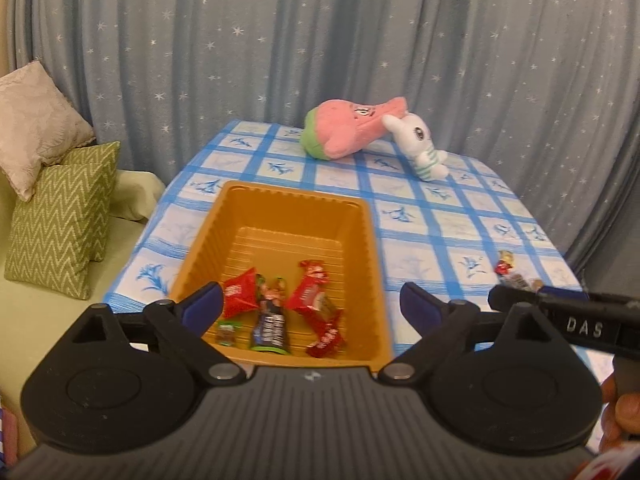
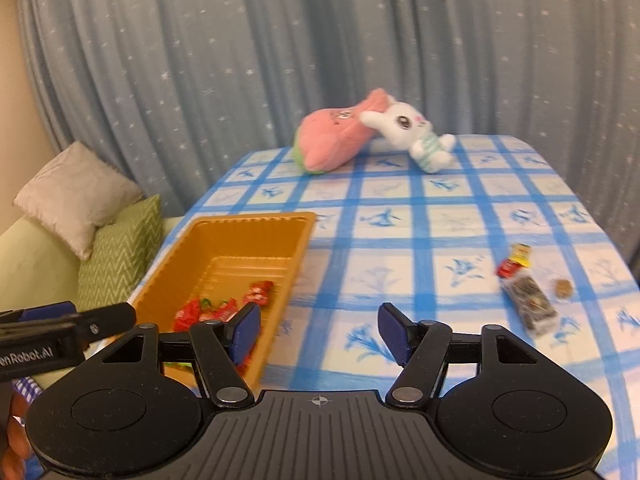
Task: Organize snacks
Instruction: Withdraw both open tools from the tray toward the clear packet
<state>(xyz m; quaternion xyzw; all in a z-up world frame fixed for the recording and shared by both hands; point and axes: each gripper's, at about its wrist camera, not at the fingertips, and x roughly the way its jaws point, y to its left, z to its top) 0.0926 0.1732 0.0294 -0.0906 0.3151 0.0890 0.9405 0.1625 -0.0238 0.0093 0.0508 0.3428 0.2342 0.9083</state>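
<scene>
An orange plastic tray (image 1: 360, 248) (image 2: 208, 236) sits on the blue-checked tablecloth and holds several wrapped snacks: red packets (image 1: 310, 292) (image 2: 259, 292), a dark bar (image 1: 270, 330) and a small green one (image 1: 227, 332). My left gripper (image 1: 312, 306) hovers over the tray's near end, wide open with nothing between its blue pads. My right gripper (image 2: 320, 332) is to the right of the tray above bare cloth, open and empty. More snacks lie on the cloth to the right: a dark bar (image 2: 530, 306), a small red and yellow candy (image 2: 516, 260) (image 1: 505, 264) and a round brown sweet (image 2: 562, 289).
A pink plush (image 1: 352, 132) (image 2: 336, 138) and a white bunny plush (image 1: 420, 146) (image 2: 412, 130) lie at the table's far end before a starry blue curtain. Left of the table stands a sofa with a green zigzag cushion (image 1: 60, 224) (image 2: 116, 256) and a beige cushion (image 1: 36, 124).
</scene>
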